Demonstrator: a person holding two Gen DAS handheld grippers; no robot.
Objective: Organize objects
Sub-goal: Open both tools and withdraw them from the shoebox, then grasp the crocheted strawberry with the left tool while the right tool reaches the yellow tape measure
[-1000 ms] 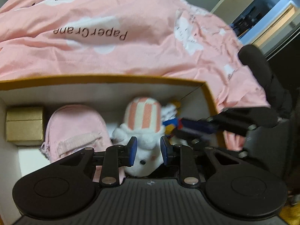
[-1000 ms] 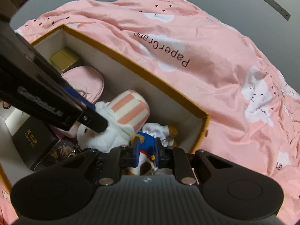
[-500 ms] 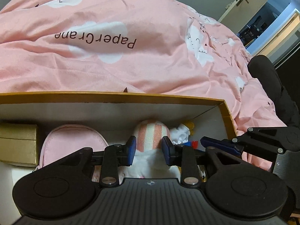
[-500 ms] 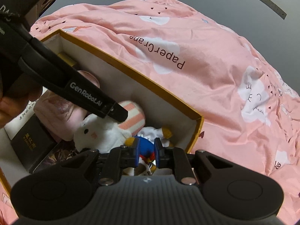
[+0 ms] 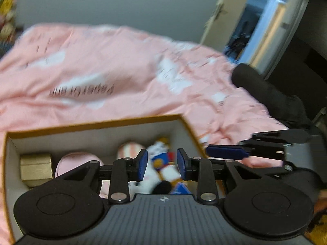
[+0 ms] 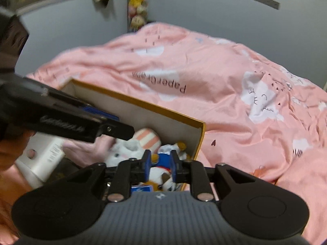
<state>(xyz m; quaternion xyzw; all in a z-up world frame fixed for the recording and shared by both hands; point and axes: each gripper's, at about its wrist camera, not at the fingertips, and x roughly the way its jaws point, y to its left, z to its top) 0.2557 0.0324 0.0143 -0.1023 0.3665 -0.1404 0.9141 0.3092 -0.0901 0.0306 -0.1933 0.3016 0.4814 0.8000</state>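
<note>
Both views now sit higher than a second ago: the wall and the doorway show above the pink duvet (image 6: 204, 77), and the box (image 5: 96, 125) has sunk low in each view. That reads as the drop-off step closing, with both hands lifting clear of the box.

By size, the box comes first: it lies on the duvet, its long axis across the left view. Inside it, the gold case (image 5: 35, 168) sits at its left end, the pink pouch (image 5: 75, 160) beside that, then the striped-hat plush (image 6: 141, 140), and the duck plush (image 6: 163, 160) in its right corner. The duck plush lies tumbled, its yellow top toward the corner; its long axis is too blurred to fix.

The left gripper (image 5: 160, 164) stands with a narrow gap between its jaws and holds nothing; the toys seen through the gap lie below. The right gripper (image 6: 160, 166) has just been opening; the duck plush shows between its jaws, but whether the pads press it I cannot tell.

Next, I judge, comes picking another loose thing, if any remains outside the box.
</note>
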